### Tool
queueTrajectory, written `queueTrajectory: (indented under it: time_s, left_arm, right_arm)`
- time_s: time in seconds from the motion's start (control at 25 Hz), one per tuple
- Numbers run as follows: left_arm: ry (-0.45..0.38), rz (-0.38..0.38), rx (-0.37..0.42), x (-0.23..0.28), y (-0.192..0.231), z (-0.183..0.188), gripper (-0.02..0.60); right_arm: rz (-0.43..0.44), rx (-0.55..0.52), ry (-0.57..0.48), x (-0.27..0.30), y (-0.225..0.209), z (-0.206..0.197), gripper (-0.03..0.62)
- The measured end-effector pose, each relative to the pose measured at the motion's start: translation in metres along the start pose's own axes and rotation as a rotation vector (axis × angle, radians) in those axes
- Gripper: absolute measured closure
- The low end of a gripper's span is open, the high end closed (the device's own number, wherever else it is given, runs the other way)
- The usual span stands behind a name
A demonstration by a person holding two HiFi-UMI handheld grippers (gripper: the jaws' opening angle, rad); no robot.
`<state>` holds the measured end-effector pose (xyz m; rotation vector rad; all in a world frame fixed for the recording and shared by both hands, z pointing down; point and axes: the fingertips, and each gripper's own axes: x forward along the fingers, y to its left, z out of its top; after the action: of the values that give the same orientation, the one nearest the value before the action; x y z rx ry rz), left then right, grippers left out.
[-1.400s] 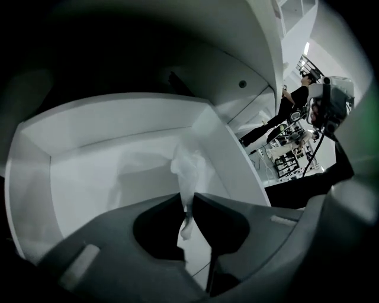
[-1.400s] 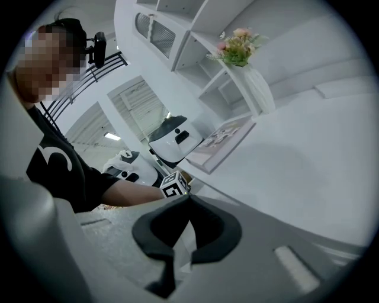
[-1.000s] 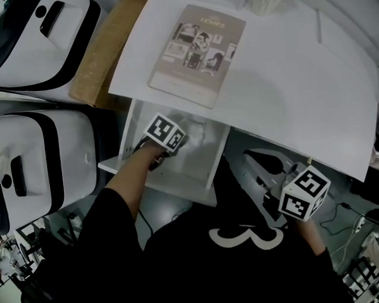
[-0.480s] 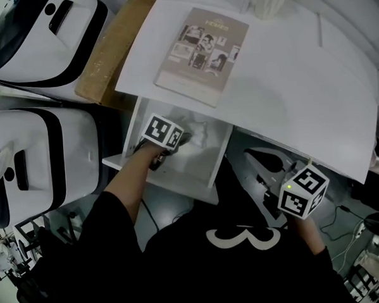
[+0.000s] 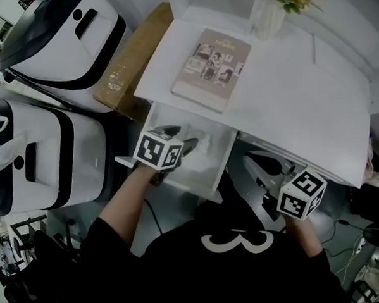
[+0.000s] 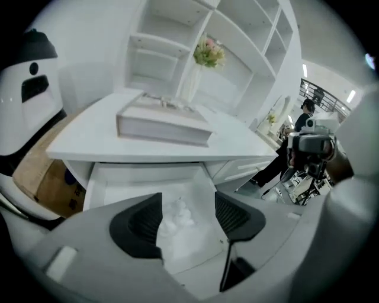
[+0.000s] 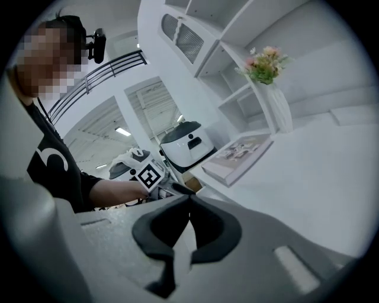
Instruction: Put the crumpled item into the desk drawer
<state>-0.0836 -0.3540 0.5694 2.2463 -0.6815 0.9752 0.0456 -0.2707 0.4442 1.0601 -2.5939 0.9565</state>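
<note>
The white desk drawer (image 5: pixel 178 173) (image 6: pixel 142 177) is pulled out under the desk. A crumpled white item (image 5: pixel 203 140) (image 6: pixel 175 216) lies on its floor. My left gripper (image 5: pixel 179 137) (image 6: pixel 188 213) hovers over the drawer near its front, open, with its pads clear of the item. In the left gripper view the item shows in the gap between the jaws, lying free below them. My right gripper (image 5: pixel 301 194) (image 7: pixel 189 200) is held off to the right, in front of the desk, shut with nothing in it.
On the white desk top (image 5: pixel 300 91) lie a book (image 5: pixel 213 67) (image 6: pixel 163 121) (image 7: pixel 243 152) and a vase of flowers (image 5: pixel 269 10) (image 6: pixel 203 59) (image 7: pixel 273 97). A cardboard box (image 5: pixel 130 56) and two large white machines (image 5: pixel 44 155) stand left of the desk.
The left gripper's jaws have opened and let go of the crumpled item, which now lies in the drawer. The gripper has drawn back a little toward the drawer's front. The right gripper has stayed put.
</note>
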Motion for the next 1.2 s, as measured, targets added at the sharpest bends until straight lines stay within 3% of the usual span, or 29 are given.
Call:
queueTrajectory:
  time_s: [0.16, 0.28, 0.44, 0.76, 1.2]
  left_arm:
    - [-0.127, -0.02, 0.041, -0.051, -0.04, 0.026, 0.33]
    - [-0.222, -0.057, 0.063, -0.084, -0.072, 0.04, 0.457]
    - [-0.33, -0.111, 0.063, -0.119, -0.11, 0.051, 0.521]
    - [-0.555, -0.228, -0.007, -0.178, -0.153, 0.071, 0.571]
    - [-0.598, -0.188, 0.045, -0.196, -0.159, 0.064, 0.571]
  right_arm:
    - [-0.001, -0.047, -0.045, -0.012, 0.017, 0.017, 0.592]
    - [0.002, -0.079, -0.084, -0.021, 0.031, 0.034, 0.592]
    - [0.007, -0.117, -0.121, -0.029, 0.049, 0.052, 0.592]
    - [0.045, -0.176, -0.154, -0.029, 0.084, 0.062, 0.592]
    - [0.061, -0.209, -0.19, -0.028, 0.106, 0.06, 0.592]
